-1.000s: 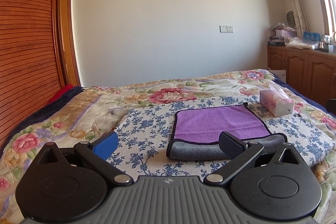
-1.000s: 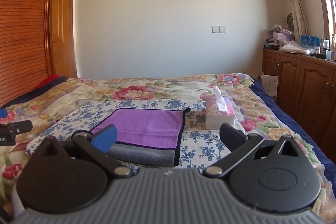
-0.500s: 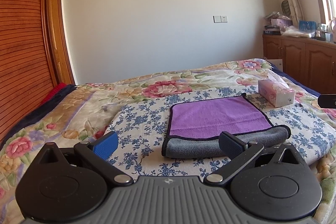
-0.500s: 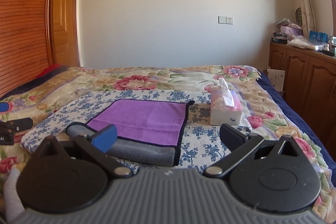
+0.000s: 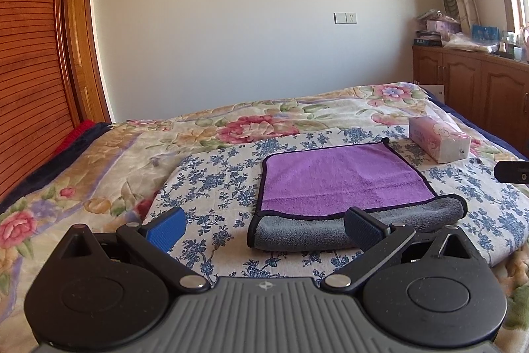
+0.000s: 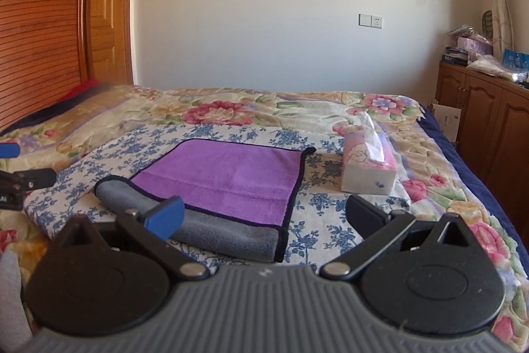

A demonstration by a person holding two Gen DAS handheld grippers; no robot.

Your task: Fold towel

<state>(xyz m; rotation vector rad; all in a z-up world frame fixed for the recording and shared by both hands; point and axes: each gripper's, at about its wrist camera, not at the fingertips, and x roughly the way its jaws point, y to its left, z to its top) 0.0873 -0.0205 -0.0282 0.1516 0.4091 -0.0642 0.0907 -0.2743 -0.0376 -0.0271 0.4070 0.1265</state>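
Currently the towel [image 5: 344,181] is seen lying flat on the blue-flowered cloth [image 5: 215,184] spread over the bed [image 5: 99,161], its purple face up and its near edge rolled or folded over so that a grey band [image 5: 330,227] is shown along the front. A first fold appears to have been made already, and the step in hand is judged to be the approach for the next one. For that, the grey band would have to be pinched near its two ends, lifted clear of the cloth, and carried toward the far edge of the towel, with both ends kept level so that the hems meet squarely.

The left gripper [image 5: 266,224] is held low in front of the towel, pointed along the bed, with its blue pad [image 5: 165,227] to the left of the towel and its dark pad over the grey band; nothing is held, and the jaws are spread wide. The right gripper [image 6: 264,214] is held likewise in front of the towel's right near corner, jaws spread wide and empty, its blue pad [image 6: 163,215] over the grey band and its dark pad to the right of the towel. A pink tissue box [image 6: 368,167] is standing just beyond the towel's right edge, close enough to be knocked during a lift.
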